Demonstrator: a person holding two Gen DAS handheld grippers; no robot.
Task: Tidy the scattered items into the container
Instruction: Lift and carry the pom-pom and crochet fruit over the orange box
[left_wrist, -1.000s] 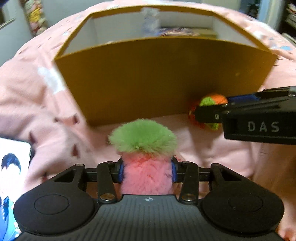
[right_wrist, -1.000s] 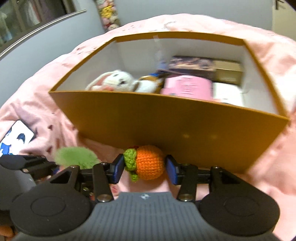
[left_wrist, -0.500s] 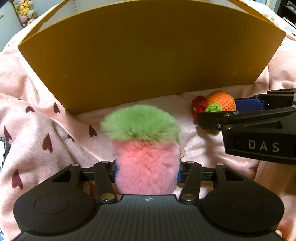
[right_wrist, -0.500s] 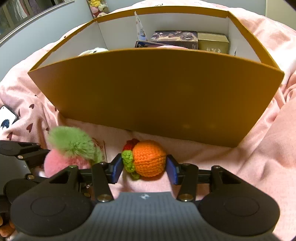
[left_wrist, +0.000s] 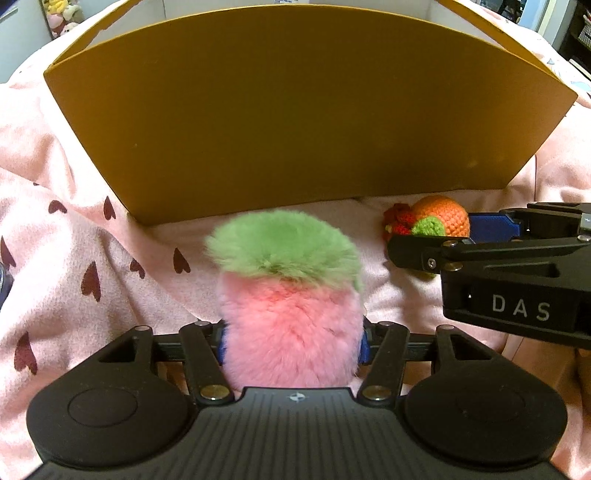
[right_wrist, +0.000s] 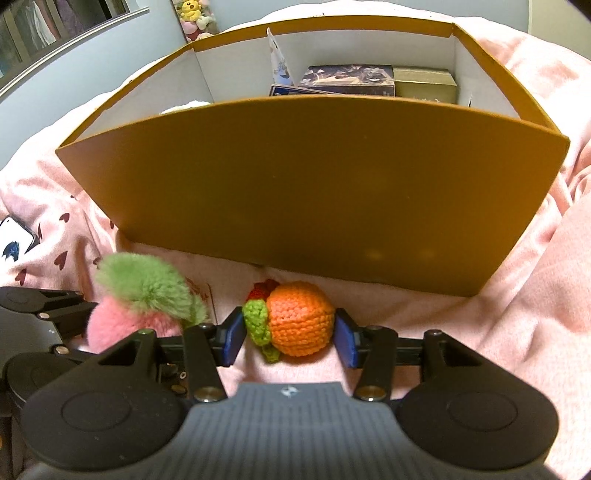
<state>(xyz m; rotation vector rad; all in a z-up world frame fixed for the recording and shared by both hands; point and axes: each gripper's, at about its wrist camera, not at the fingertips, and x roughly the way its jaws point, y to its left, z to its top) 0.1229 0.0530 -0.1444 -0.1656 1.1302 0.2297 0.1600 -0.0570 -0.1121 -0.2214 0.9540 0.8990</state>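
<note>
A fluffy pink plush with a green top (left_wrist: 291, 325) rests on the pink blanket between the jaws of my left gripper (left_wrist: 292, 345). Those jaws are opening, and the blue pads only brush the fur at its sides. To its right lies an orange crochet ball with green and red leaves (right_wrist: 301, 317), and my right gripper (right_wrist: 290, 341) is shut on it just above the blanket. Both toys sit in front of the tall mustard cardboard box (right_wrist: 314, 184), whose near wall (left_wrist: 295, 129) fills the left wrist view.
Inside the box stand a dark printed carton (right_wrist: 347, 79), a gold carton (right_wrist: 424, 83) and a bit of white plush (right_wrist: 184, 107). A phone (right_wrist: 14, 240) lies on the heart-print blanket (left_wrist: 92, 258) at the left. Soft toys (right_wrist: 194, 18) sit by the far wall.
Both grippers sank from above the box rim to the blanket in front of it. The left jaws spread and the pink plush puffed out wider. The right grip looks the same.
</note>
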